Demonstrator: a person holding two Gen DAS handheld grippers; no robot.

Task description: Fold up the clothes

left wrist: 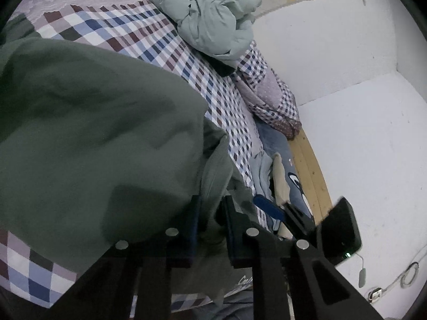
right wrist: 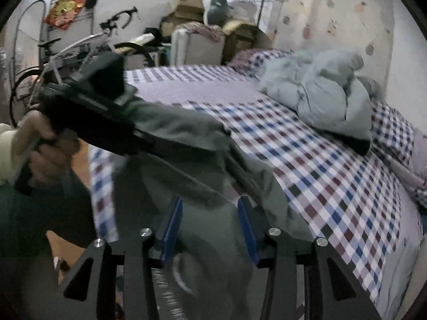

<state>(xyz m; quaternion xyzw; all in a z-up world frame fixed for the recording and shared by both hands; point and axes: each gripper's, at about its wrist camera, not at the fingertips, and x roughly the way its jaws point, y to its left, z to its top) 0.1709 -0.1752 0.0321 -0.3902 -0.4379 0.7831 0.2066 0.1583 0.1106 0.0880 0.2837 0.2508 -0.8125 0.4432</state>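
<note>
A dark green garment [left wrist: 88, 133] hangs over the checked bed sheet [left wrist: 138, 34]. My left gripper [left wrist: 210, 208] is shut on a fold of the green garment, which bunches between its blue pads. In the right wrist view the same green garment [right wrist: 192, 160] stretches from the left gripper's body [right wrist: 88, 106], held by a hand at the left, down to my right gripper [right wrist: 210, 213]. The right gripper's blue pads stand apart with the cloth between them and draped over them.
A pale green puffy jacket [left wrist: 210, 18] lies heaped on the bed, also in the right wrist view [right wrist: 325, 90]. A checked pillow [left wrist: 269, 96] lies by the white wall. More clothes [left wrist: 283, 176] lie along the wooden bed rail. A bicycle [right wrist: 80, 45] and boxes [right wrist: 197, 26] stand beyond the bed.
</note>
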